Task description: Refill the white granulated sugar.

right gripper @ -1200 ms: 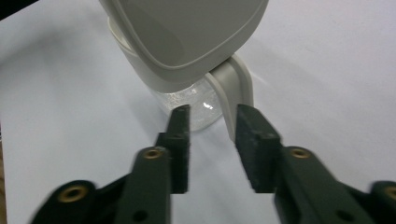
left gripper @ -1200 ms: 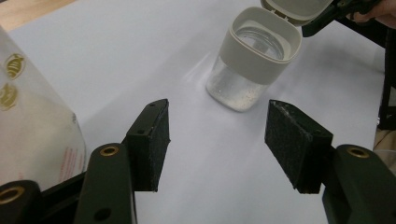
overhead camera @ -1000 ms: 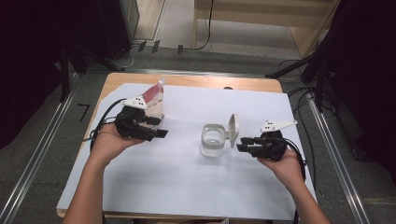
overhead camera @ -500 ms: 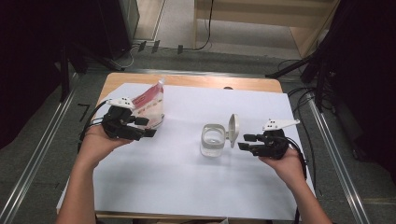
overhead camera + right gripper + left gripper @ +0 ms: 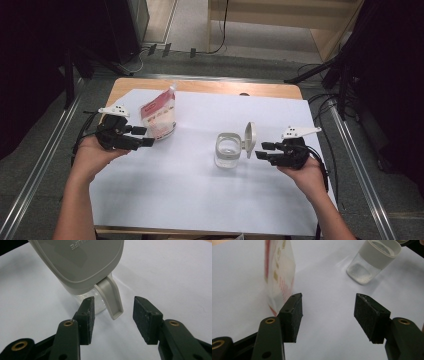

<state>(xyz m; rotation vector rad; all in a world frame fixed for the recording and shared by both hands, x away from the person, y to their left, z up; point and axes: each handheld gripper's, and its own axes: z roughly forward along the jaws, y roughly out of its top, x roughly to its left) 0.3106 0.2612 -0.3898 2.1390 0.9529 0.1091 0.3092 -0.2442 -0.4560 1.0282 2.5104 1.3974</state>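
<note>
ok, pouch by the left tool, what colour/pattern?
The pouch is translucent white with red edging and red print, plus some gold marks; clearest in the left gripper view.

- We see a wooden desk [image 5: 210, 88] whose bare strip shows along the far edge.
- A large white sheet [image 5: 200, 190] covers most of the desk top.
- Black cables [image 5: 220, 30] run over the grey floor [image 5: 190, 20] behind the desk.
- A pale wooden frame [image 5: 325, 35] stands at the far right.
- Metal rails [image 5: 360, 165] flank the desk on both sides.

Upside-down letters "LIFE" on the grey lid [image 5: 82, 262]
</note>
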